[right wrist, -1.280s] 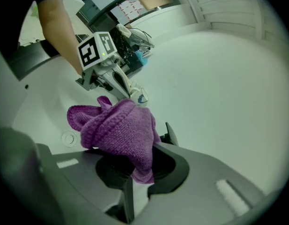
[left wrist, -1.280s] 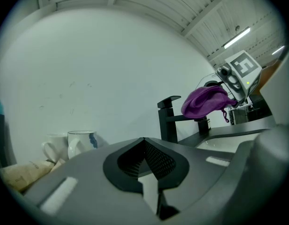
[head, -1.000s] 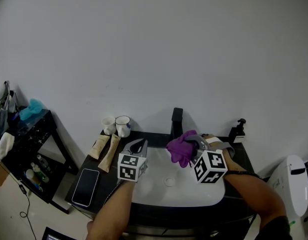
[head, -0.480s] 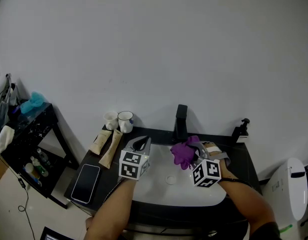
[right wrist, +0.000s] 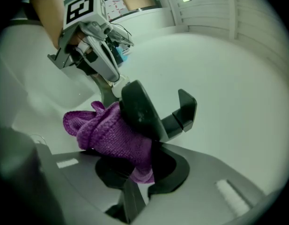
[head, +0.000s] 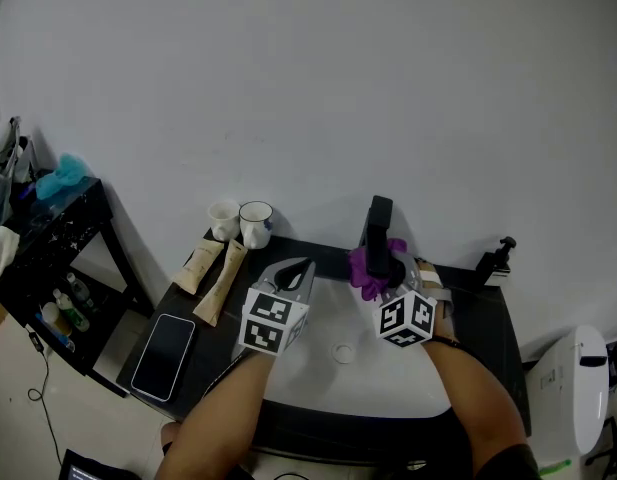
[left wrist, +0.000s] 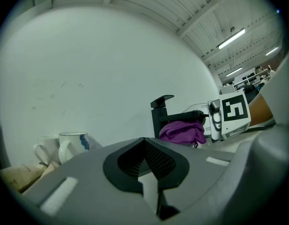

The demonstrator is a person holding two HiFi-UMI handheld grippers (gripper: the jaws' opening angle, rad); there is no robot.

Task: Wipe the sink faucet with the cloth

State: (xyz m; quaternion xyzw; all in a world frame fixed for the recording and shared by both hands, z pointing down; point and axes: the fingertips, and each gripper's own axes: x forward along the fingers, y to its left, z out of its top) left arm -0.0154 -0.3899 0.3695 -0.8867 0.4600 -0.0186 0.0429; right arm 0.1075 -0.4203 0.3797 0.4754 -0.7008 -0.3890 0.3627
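A black faucet (head: 379,228) stands at the back of the white sink (head: 318,368). My right gripper (head: 384,276) is shut on a purple cloth (head: 365,268) and holds it against the faucet's spout. In the right gripper view the cloth (right wrist: 109,132) bunches under and beside the dark spout (right wrist: 139,109), and the right gripper (right wrist: 139,170) pinches its lower end. My left gripper (head: 292,274) hovers over the basin's left side, shut and empty. In the left gripper view the faucet (left wrist: 159,112) and the cloth (left wrist: 181,131) lie ahead to the right.
Two white cups (head: 242,222) and two beige tubes (head: 214,268) sit on the dark counter left of the sink, with a phone (head: 156,342) nearer the front. A black soap pump (head: 498,256) stands at the back right. A black rack (head: 48,258) is far left.
My right gripper has carried the cloth up and back from above the basin onto the faucet spout. The left gripper has stayed over the basin's left side.
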